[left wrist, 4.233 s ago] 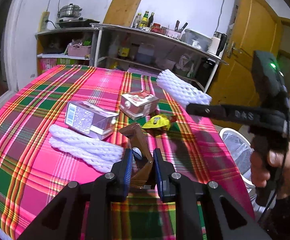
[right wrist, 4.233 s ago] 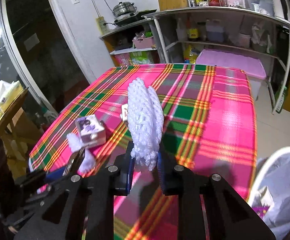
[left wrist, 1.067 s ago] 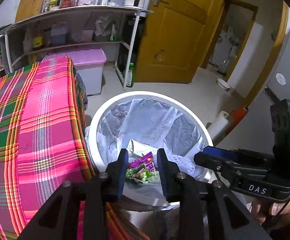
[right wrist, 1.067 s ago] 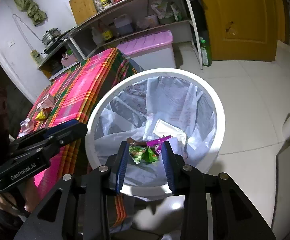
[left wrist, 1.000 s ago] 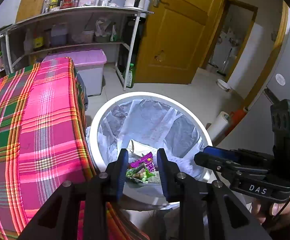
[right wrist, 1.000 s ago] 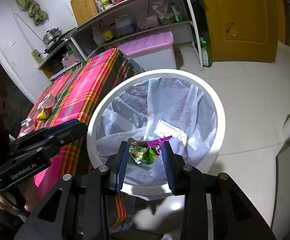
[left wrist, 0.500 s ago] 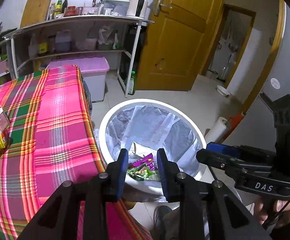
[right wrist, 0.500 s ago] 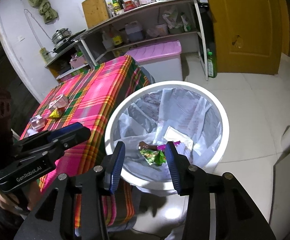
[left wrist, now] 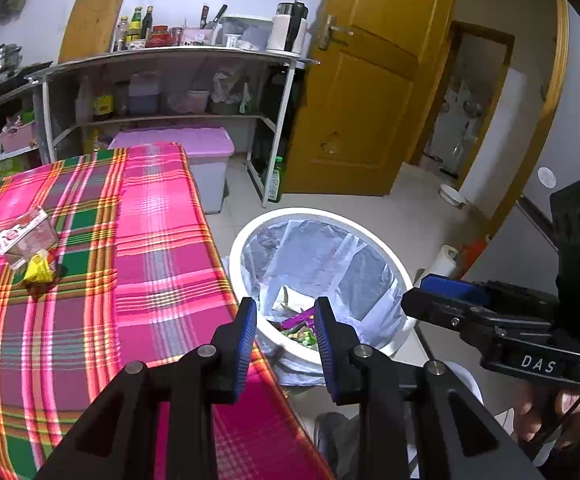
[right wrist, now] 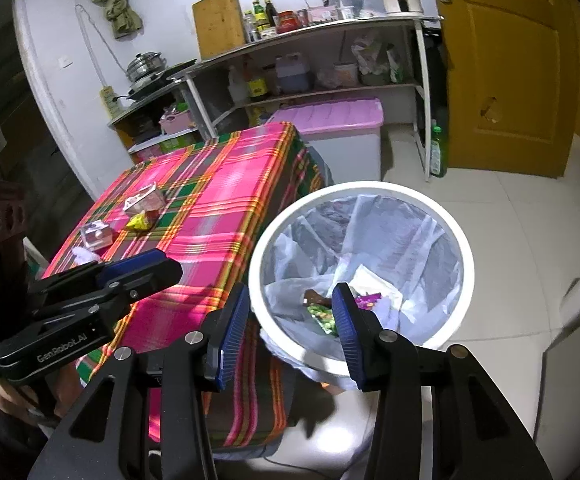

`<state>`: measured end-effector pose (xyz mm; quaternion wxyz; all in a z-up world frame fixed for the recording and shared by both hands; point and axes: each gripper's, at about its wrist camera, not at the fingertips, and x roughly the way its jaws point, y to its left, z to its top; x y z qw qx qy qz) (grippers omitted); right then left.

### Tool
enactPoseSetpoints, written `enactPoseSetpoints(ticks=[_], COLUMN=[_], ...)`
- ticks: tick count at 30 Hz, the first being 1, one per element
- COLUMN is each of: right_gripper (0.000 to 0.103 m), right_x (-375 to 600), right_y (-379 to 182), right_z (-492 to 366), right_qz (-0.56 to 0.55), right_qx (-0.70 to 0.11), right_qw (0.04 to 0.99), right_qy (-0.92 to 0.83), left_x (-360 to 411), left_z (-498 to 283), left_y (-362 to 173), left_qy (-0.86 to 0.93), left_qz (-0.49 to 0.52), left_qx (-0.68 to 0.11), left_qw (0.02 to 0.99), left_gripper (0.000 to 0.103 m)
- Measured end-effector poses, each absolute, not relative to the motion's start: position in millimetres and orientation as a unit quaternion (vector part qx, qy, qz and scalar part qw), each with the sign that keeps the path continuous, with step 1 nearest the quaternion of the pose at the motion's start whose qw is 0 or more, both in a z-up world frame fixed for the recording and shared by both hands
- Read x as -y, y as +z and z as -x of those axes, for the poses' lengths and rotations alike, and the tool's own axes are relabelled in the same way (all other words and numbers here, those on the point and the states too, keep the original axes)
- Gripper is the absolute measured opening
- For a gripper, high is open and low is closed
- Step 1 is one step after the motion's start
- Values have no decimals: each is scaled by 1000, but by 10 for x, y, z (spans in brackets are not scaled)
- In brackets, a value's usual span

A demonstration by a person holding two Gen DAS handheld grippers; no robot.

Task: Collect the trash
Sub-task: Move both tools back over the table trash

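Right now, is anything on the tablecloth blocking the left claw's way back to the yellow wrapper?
Nothing visible: bare plaid tablecloth lies between the empty left claw and the yellow wrapper, which lies beside a small carton.

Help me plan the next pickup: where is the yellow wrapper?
In the left wrist view the yellow wrapper lies on the plaid tablecloth at far left, just in front of the clear box, well away from the bin.

Two cartons, one yellow wrapper, one bin

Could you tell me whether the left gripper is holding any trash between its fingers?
No, the left gripper has nothing between its fingers; the bin shows through the gap.
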<state>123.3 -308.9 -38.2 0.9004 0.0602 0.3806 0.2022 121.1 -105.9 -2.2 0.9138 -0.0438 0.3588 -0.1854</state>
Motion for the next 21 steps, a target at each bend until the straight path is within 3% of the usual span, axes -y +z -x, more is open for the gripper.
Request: enactPoseSetpoints(ticks=[21], right_gripper=[48], right_x=[2535], right_y=[-389], right_z=[-1171], right_qz=[-40], right_qx=[-361], right_qw=[892], right_qy=[269], left_x=[388], left_z=[-849], left_y=[7], left_qy=[-115], left_qz=[83], left_qx=[-346], left_qw=[928], left_gripper=[29])
